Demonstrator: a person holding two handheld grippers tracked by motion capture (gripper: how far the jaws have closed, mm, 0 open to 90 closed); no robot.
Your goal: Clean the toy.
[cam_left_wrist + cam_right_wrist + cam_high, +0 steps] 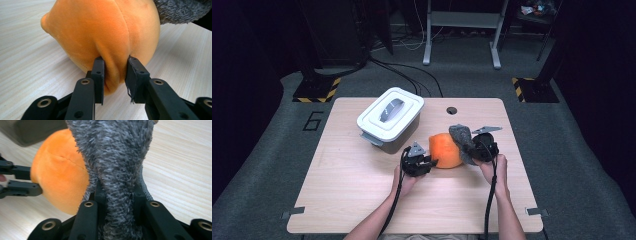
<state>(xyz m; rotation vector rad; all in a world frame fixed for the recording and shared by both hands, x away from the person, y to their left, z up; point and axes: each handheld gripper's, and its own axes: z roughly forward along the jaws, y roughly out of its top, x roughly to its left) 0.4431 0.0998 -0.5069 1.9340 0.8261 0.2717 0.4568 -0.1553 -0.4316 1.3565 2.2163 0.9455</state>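
Observation:
An orange plush toy [444, 150] lies near the middle of the wooden table [352, 195], with a grey fuzzy part [460, 136] draped over its right side. My left gripper [430, 161] comes at the toy from the left. In the left gripper view it [115, 61] pinches a fold of the orange fabric [100, 27] between its pads. On the toy's right, my right gripper [472, 150] is raised a little off the table. In the right gripper view it [117, 192] is shut on the grey fuzzy part [112, 150], with the orange body [60, 182] to its left.
A white lidded container [389, 119] with a grey handle stands behind and to the left of the toy. A small round hole [451, 110] sits near the table's far edge. Cables and a metal frame's legs are on the floor beyond the table.

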